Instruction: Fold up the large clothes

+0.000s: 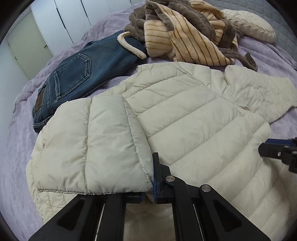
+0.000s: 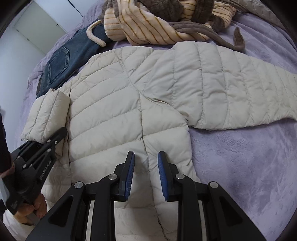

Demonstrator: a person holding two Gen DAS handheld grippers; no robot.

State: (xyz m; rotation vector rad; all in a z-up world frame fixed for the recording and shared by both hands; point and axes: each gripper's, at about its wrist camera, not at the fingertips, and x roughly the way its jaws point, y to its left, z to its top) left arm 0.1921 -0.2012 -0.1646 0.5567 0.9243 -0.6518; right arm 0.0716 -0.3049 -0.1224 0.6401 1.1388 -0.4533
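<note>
"GenRobot.AI" is printed on the left tongs [image 2: 55,140], which are clamped on the folded-over sleeve [image 1: 92,144] of the cream puffer jacket [image 2: 115,111]. The right tongs [image 2: 145,172] hover parted over it. The jacket lies on a lilac bed [image 2: 241,157]; jeans [image 1: 78,79] at 10 o'clock, white closet doors [image 1: 61,16] beyond.

puffer jacket [image 1: 185,120]: 1 | jeans [image 1: 78,79]: 1 | striped robe [image 1: 185,31]: 1 | pillow [image 1: 250,24]: 1 | grippers: 2
</note>
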